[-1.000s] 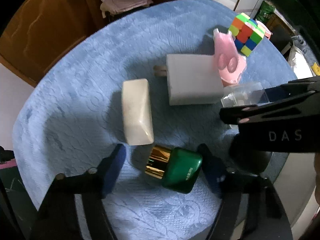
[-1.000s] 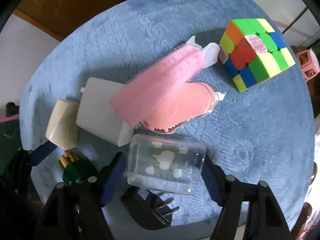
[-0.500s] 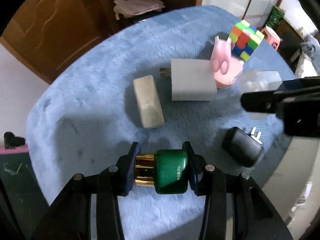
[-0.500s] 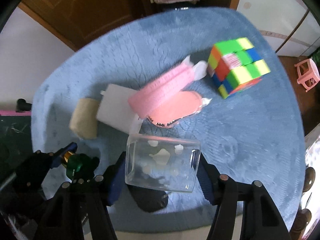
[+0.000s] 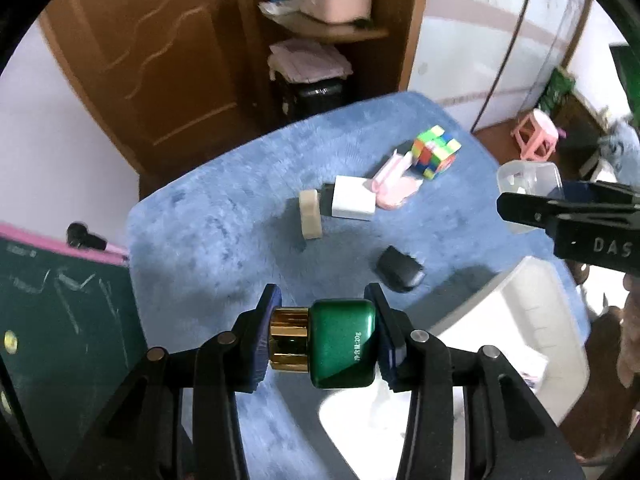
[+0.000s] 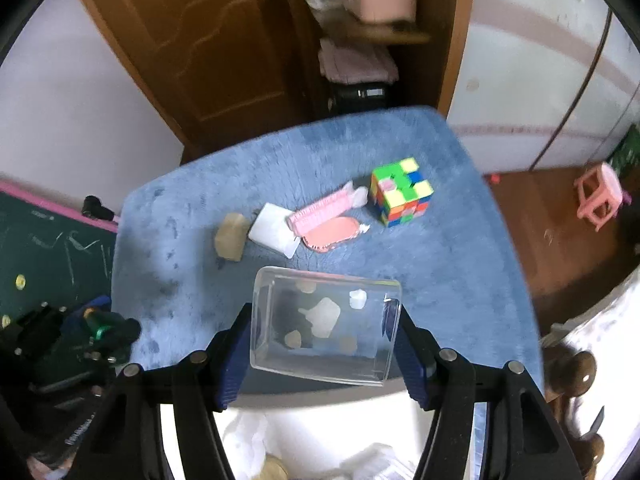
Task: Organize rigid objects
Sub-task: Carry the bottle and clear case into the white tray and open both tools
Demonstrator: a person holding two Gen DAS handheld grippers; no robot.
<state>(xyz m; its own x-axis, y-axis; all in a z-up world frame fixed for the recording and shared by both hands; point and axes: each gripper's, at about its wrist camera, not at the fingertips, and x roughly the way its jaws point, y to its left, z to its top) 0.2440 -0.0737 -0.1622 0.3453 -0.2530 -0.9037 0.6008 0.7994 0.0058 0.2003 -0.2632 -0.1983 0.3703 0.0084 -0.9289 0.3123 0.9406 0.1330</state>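
Observation:
My left gripper (image 5: 323, 340) is shut on a green bottle with a gold cap (image 5: 329, 347), held well above the blue cloth-covered table (image 5: 224, 220). My right gripper (image 6: 322, 332) is shut on a clear plastic box (image 6: 325, 322), also raised; the same box (image 5: 528, 179) shows at the right in the left wrist view. On the table lie a beige soap bar (image 5: 311, 214), a white charger (image 5: 354, 203), a pink brush (image 6: 328, 222), a colour cube (image 6: 400, 191) and a black plug adapter (image 5: 400, 271). A white bin (image 5: 516, 344) sits below both grippers.
A brown wooden door (image 5: 160, 60) and a shelf with folded cloth (image 5: 308, 60) stand behind the table. A green chalkboard (image 5: 60, 312) is at the left. A pink stool (image 6: 600, 196) stands on the floor at the right.
The left gripper closed on the green bottle and lifted it off the table. The right gripper rose with the clear box. Both pulled back, and the white bin came into view below.

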